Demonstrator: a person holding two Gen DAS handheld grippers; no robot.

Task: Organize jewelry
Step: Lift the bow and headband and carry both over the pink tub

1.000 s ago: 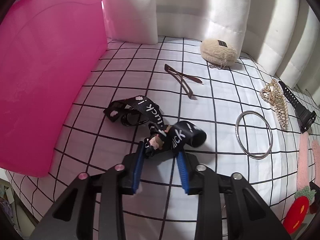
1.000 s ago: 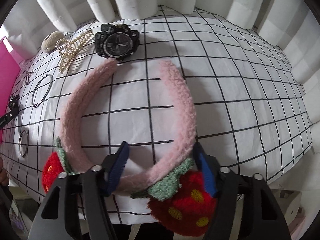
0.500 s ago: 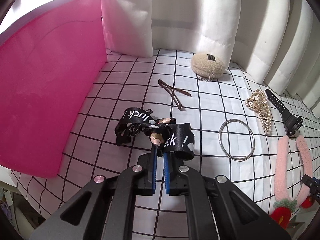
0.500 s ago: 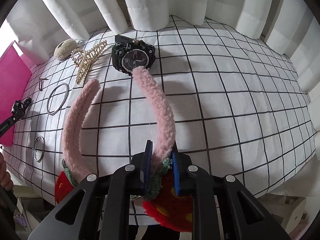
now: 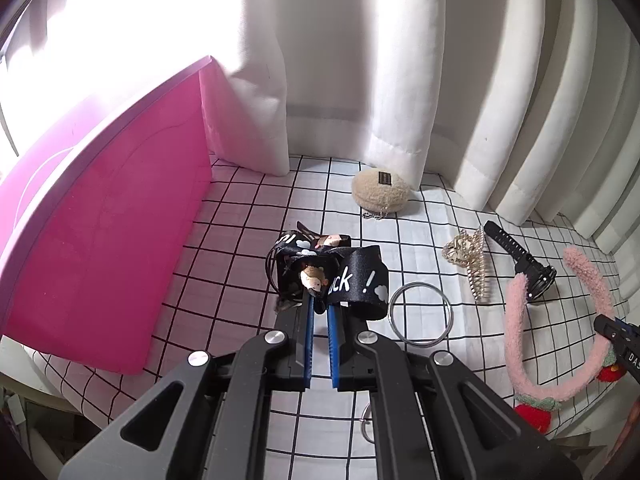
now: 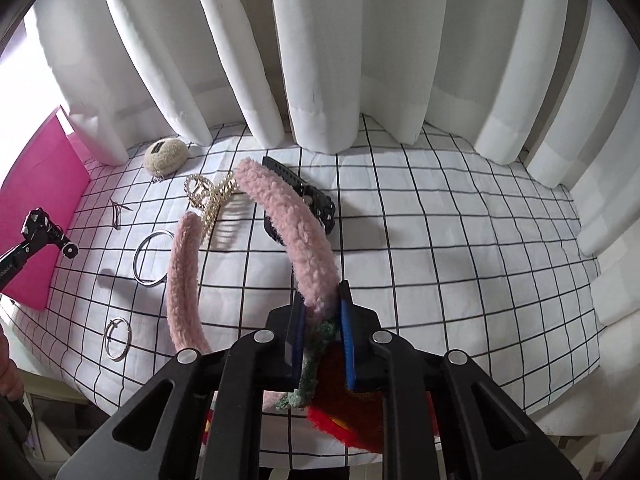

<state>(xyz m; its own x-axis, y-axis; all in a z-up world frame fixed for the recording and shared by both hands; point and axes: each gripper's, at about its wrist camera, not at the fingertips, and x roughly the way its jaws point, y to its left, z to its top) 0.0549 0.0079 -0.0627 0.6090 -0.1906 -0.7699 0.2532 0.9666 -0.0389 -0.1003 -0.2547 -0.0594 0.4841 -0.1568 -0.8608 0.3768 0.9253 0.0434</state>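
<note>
My left gripper (image 5: 319,312) is shut on a black printed lanyard (image 5: 352,280) with a small charm, held up above the checked cloth. My right gripper (image 6: 323,312) is shut on a fluffy pink headband (image 6: 288,220) with red strawberry ends, lifted off the cloth; it also shows in the left wrist view (image 5: 516,328). A pink box (image 5: 100,240) stands at the left and also shows in the right wrist view (image 6: 36,200). A black watch (image 6: 312,200), a gold claw clip (image 6: 212,196) and a silver bangle (image 6: 150,254) lie on the cloth.
A beige plush pouch (image 5: 380,190) sits near the white curtain (image 5: 360,60). A brown hair clip (image 6: 118,214) and a small ring (image 6: 117,338) lie on the checked cloth (image 6: 440,260). The table's front edge is close below both grippers.
Both grippers closed on their items and lifted: the left on the lanyard, the right on the headband. Both have risen and pulled back from the cloth.
</note>
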